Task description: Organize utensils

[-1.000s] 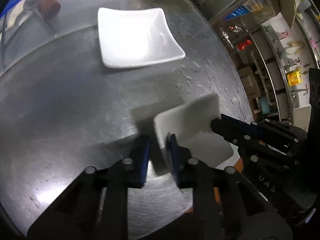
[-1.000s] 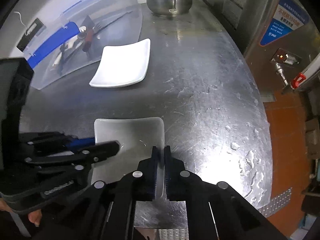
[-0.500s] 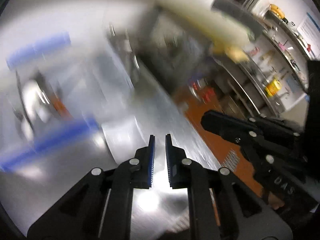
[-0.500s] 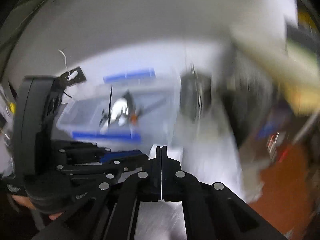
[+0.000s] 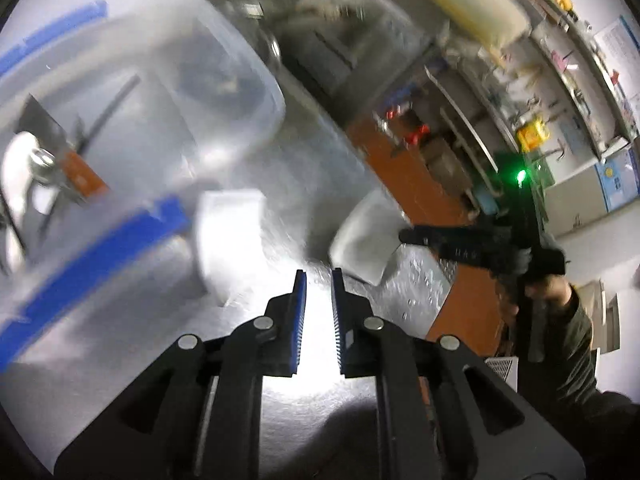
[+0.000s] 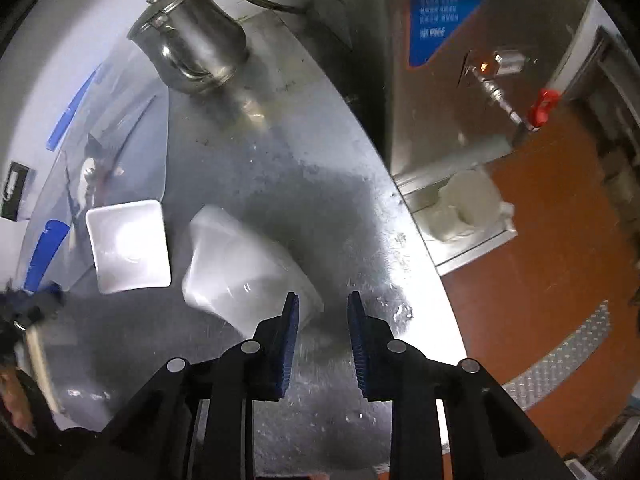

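Note:
Two white square dishes lie on the steel table. In the right wrist view the far dish (image 6: 128, 246) sits by the bin and the near dish (image 6: 244, 268) lies just ahead-left of my right gripper (image 6: 322, 306), which is open and empty. In the left wrist view my left gripper (image 5: 318, 284) is open with a narrow gap and empty, above the table; the blurred dishes show ahead, one to the left (image 5: 230, 232) and one to the right (image 5: 364, 240). The right gripper (image 5: 472, 246) shows at the right. A clear bin (image 5: 120, 128) holds utensils.
A steel kettle (image 6: 192, 42) stands at the back of the table. A steel water boiler with a tap (image 6: 496, 76) stands at the right beyond the table's edge (image 6: 420, 240). The red floor (image 6: 560, 260) lies below.
Both grippers let go of the near white dish, swung up and came back down. The dish now lies on the table and both grippers stand open.

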A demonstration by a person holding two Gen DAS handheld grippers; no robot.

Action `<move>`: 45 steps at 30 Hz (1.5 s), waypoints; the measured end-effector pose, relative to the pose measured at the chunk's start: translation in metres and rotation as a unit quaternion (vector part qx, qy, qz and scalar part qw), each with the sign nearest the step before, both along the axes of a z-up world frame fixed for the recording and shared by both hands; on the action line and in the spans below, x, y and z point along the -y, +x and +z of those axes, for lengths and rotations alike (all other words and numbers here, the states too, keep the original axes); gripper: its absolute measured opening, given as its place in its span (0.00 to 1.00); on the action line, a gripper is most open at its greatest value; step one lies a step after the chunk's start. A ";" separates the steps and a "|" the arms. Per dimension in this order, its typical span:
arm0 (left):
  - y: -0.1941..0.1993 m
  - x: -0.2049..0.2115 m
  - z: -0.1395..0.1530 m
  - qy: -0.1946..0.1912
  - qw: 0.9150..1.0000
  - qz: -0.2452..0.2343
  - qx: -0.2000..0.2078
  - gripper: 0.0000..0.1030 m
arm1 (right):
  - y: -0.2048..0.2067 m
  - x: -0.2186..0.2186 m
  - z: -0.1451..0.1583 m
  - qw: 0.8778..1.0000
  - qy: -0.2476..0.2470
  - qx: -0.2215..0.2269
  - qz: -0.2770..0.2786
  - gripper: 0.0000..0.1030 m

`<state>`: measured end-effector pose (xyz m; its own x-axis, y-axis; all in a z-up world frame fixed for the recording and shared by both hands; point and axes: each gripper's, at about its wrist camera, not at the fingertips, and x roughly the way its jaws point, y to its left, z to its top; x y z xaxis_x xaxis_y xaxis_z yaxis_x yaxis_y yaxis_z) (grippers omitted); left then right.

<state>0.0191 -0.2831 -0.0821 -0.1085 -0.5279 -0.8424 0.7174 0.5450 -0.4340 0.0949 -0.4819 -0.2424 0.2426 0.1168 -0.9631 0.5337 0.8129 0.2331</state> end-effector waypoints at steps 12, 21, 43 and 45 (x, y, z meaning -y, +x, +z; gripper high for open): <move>-0.037 0.051 -0.047 0.030 0.991 0.120 -0.049 0.10 | 0.034 0.041 -0.003 0.982 0.021 -0.003 0.187 0.37; -0.038 0.081 -0.060 0.044 0.987 0.145 -0.059 0.10 | 0.066 0.049 -0.011 0.972 0.041 0.007 0.233 0.37; -0.039 0.127 -0.082 0.057 0.987 0.149 -0.034 0.00 | 0.040 0.018 -0.016 0.968 0.081 0.021 0.237 0.08; -0.038 0.120 -0.078 0.047 0.987 0.150 -0.037 0.00 | 0.038 0.025 -0.008 0.972 0.071 0.030 0.223 0.16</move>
<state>-0.0188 -0.4029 -0.1601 -0.0234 -0.4648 -0.8851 0.4862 0.7683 -0.4163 0.1326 -0.5071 -0.2503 0.1927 0.3550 -0.9148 0.1166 0.9174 0.3806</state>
